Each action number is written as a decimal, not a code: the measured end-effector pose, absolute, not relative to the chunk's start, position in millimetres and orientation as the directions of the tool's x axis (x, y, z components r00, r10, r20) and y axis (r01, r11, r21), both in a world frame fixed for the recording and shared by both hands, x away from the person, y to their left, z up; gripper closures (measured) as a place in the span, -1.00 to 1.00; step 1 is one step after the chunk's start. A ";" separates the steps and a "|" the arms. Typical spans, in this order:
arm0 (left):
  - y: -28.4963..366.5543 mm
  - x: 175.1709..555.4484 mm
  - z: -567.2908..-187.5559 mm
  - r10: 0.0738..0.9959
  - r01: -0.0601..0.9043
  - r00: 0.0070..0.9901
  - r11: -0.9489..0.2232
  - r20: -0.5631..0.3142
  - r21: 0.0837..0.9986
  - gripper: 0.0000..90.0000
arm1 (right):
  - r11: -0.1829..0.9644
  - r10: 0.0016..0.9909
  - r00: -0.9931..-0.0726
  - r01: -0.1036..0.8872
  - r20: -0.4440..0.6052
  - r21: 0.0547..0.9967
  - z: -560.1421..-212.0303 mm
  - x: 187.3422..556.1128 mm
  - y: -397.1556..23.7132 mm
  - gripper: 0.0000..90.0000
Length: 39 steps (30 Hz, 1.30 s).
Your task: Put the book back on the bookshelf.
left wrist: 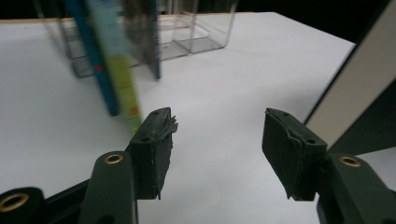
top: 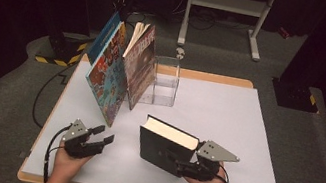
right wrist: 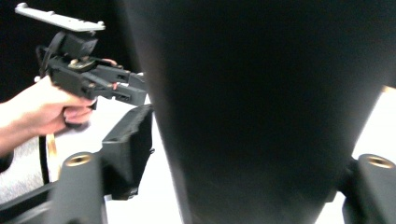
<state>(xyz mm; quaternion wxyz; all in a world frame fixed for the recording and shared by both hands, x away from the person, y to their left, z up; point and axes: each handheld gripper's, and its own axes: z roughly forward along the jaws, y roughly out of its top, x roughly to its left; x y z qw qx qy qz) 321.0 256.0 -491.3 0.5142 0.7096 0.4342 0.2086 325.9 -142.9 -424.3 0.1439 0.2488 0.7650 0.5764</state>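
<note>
The fingers of the left gripper (top: 103, 136) stand released, with only bare table between them. The fingers of the right gripper (top: 182, 165) grasp the black book (top: 161, 144), which stands on its edge at the near middle of the table (top: 225, 128), pages upward. Behind, colourful books (top: 114, 70) lean beside a clear plastic rack (top: 165, 82). The table is pale grey, on grey carpet in a dark room. In the right gripper view the book's dark cover hides one finger.
</note>
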 end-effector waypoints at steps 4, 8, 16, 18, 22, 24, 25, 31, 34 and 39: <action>268.7 322.8 -493.8 0.854 0.420 0.497 -0.086 -0.150 0.903 -0.07 | 0.224 0.457 -0.884 0.218 0.096 0.950 -422.6 335.0 -147.5 0.01; 275.6 322.4 -493.2 0.861 0.414 0.484 -0.067 -0.158 0.908 -0.07 | 0.257 0.442 -0.896 0.177 0.047 0.950 -421.1 329.7 -145.9 0.19; 277.7 322.2 -493.6 0.867 0.411 0.471 -0.055 -0.161 0.910 -0.06 | 0.190 0.554 -0.831 0.185 0.051 0.964 -418.3 324.9 -142.5 0.20; 278.6 321.9 -493.1 0.869 0.407 0.469 -0.054 -0.159 0.912 -0.06 | 0.166 0.605 -0.795 0.179 0.043 0.970 -416.2 326.6 -146.7 0.20; 280.0 322.0 -493.2 0.870 0.407 0.467 -0.053 -0.158 0.912 -0.06 | 0.176 0.690 -0.723 0.157 -0.008 0.972 -413.4 329.0 -155.1 0.20; 280.1 322.1 -493.2 0.870 0.408 0.465 -0.048 -0.163 0.912 -0.06 | 0.187 0.715 -0.699 0.156 -0.025 0.970 -415.4 329.0 -156.4 0.20; 280.1 322.1 -493.1 0.871 0.408 0.464 -0.047 -0.163 0.912 -0.06 | 0.188 0.722 -0.692 0.164 -0.023 0.968 -417.2 329.5 -156.9 0.20; 280.9 321.6 -492.2 0.873 0.407 0.459 -0.043 -0.163 0.912 -0.06 | 0.163 0.730 -0.684 0.196 0.015 0.967 -422.9 330.0 -159.1 0.19; 280.8 321.4 -492.4 0.873 0.409 0.459 -0.044 -0.164 0.911 -0.06 | 0.159 0.740 -0.672 0.222 0.033 0.962 -422.8 327.7 -159.3 0.17; 280.8 321.3 -493.1 0.871 0.413 0.459 -0.035 -0.175 0.910 -0.07 | 0.151 0.745 -0.662 0.282 0.078 0.947 -418.5 328.4 -159.8 0.09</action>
